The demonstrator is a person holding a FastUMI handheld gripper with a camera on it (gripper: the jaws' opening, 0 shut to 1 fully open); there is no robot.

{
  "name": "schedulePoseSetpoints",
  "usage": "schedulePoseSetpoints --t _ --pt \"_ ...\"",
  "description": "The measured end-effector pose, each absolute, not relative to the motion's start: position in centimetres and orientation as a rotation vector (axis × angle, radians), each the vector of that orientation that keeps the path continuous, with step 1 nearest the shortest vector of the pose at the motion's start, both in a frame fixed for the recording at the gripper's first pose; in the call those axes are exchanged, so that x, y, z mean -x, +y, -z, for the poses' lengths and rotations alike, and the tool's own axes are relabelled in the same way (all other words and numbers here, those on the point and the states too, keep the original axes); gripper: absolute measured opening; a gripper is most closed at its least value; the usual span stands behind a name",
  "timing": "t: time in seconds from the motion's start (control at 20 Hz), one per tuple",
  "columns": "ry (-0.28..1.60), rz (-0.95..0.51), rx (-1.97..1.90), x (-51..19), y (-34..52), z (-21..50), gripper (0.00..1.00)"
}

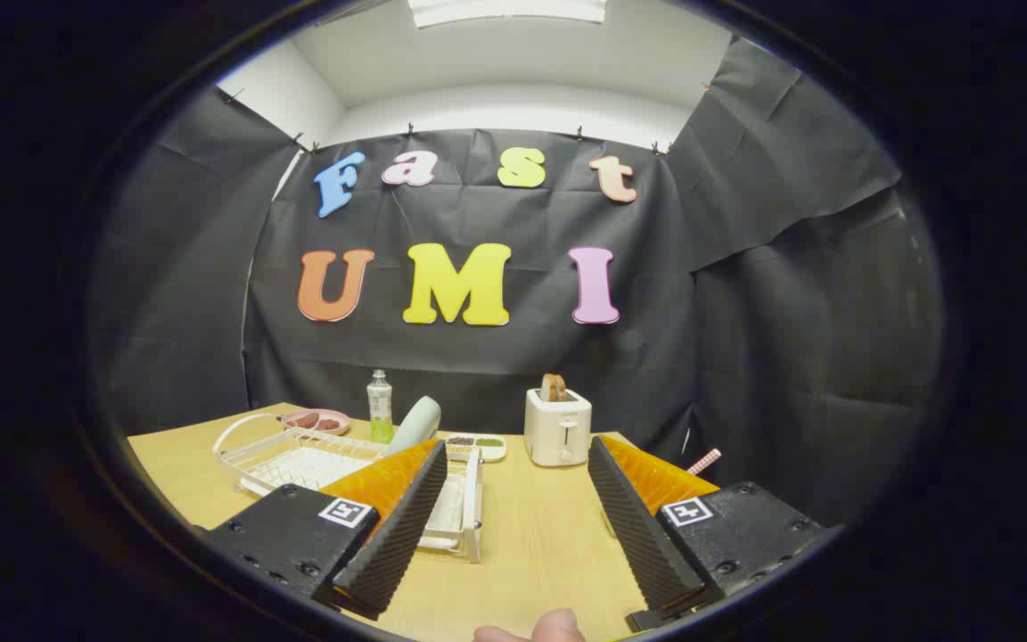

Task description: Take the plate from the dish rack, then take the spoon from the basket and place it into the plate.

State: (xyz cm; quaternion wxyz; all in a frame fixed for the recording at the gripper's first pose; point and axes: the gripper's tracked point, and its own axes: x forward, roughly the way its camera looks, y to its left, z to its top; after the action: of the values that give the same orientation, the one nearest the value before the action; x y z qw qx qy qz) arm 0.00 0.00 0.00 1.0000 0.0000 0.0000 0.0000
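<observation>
Beyond open jaws' left finger, dish rack (pixel 299 464)

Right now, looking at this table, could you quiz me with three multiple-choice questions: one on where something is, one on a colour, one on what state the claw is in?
1. Where is the white toaster relative to the claw?
A. Between its fingers, gripped
B. Beyond the fingers, at the table's far side
C. Inside the dish rack

2. What colour is the small plate behind the dish rack?
A. Pink
B. Blue
C. Black

3. What state is the claw in?
A. Shut on the bottle
B. Shut on nothing
C. Open, holding nothing

Answers:
1. B, the toaster stands far past the fingertips, near the black cloth.
2. A, the plate's rim is pink, beside the green-filled bottle.
3. C, bare table shows across the wide gap between the fingers.
</observation>
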Motion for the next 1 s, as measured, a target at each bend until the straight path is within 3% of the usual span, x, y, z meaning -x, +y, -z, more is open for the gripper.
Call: schedulePoseSetpoints --t 1.0 --pt "0.028 -0.009 -0.016 -1.0 0.0 -0.5 1.0"
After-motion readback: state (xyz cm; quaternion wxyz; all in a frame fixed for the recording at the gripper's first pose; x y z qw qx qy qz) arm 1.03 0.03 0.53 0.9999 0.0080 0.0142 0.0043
